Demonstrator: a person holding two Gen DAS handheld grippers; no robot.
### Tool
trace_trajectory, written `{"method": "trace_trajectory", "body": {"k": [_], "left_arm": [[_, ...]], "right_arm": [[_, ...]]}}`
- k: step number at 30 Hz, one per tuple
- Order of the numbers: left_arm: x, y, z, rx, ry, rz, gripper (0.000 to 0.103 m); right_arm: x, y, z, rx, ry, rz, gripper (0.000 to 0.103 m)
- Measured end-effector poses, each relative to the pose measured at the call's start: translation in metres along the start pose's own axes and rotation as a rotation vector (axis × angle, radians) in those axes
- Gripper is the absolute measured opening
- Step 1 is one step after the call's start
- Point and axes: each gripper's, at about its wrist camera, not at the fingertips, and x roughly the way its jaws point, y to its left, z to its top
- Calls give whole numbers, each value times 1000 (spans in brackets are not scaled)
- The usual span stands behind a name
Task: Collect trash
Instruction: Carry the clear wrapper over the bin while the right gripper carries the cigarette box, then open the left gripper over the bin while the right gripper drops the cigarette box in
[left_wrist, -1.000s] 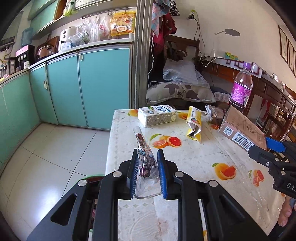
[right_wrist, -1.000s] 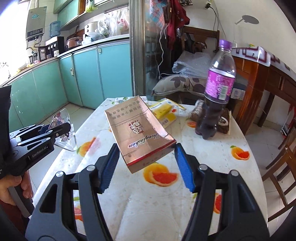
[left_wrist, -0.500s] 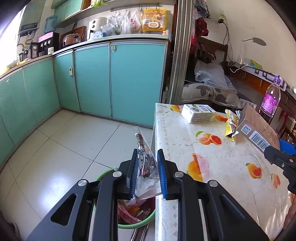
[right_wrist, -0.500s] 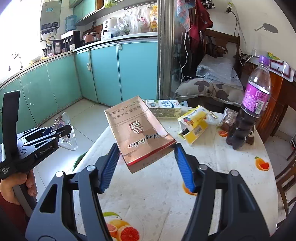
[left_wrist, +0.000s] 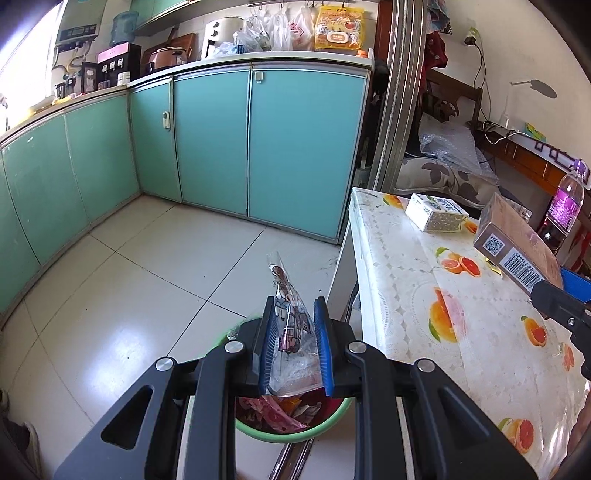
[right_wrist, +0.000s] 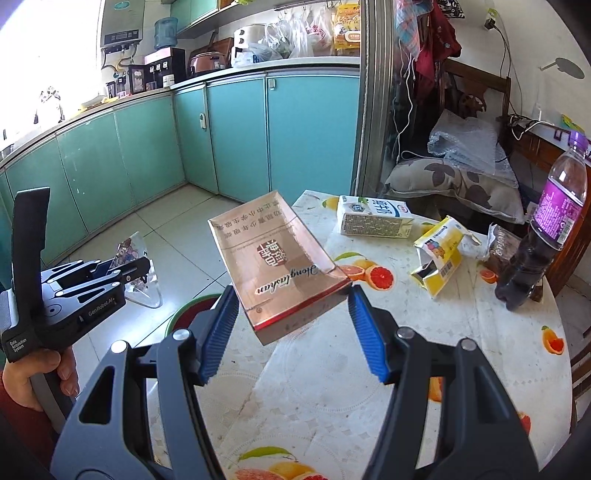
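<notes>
Floor: I'm seeing pale glossy tiles (left_wrist: 155, 288) reflecting daylight.
Cabinets: teal doors (left_wrist: 295, 147) are lining the curved counter.
Wall: white plaster (left_wrist: 517, 55) is catching sun.
Light: glare is pouring in upper left.

We're seeing loads of open tiled floor (left_wrist: 155, 280) to the left, nothing blocking until the teal cabinets (left_wrist: 258, 147) far back. The green bin (left_wrist: 325, 421) is sitting near, just beside the table (left_wrist: 402, 280) edge, its mouth half covered by the left gripper (left_wrist: 293, 343) and clear wrapper (left_wrist: 291, 325). On the right the milk carton (right_wrist: 373, 218), yellow pouch (right_wrist: 439, 254) and purple bottle (right_wrist: 546, 225) are crowding the far tabletop; the near part is lying bare.
</notes>
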Motion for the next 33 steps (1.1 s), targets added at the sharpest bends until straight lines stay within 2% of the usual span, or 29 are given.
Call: {"method": "trace_trajectory", "body": {"k": [7,11,21,33], "left_arm": [[11,7,-5,-26,41,-9,18],[20,12,-9,-48,77,-19,18],[46,20,-25,-83,177,-26,18],[68,27,-30,-119,235,-34,18]], "right_arm": [[11,13,8,-39,13,19,60],[20,20,17,-55,36,61,60],[63,38,34,-67,143,182,60],[106,52,39,-43,243,253,60]]}}
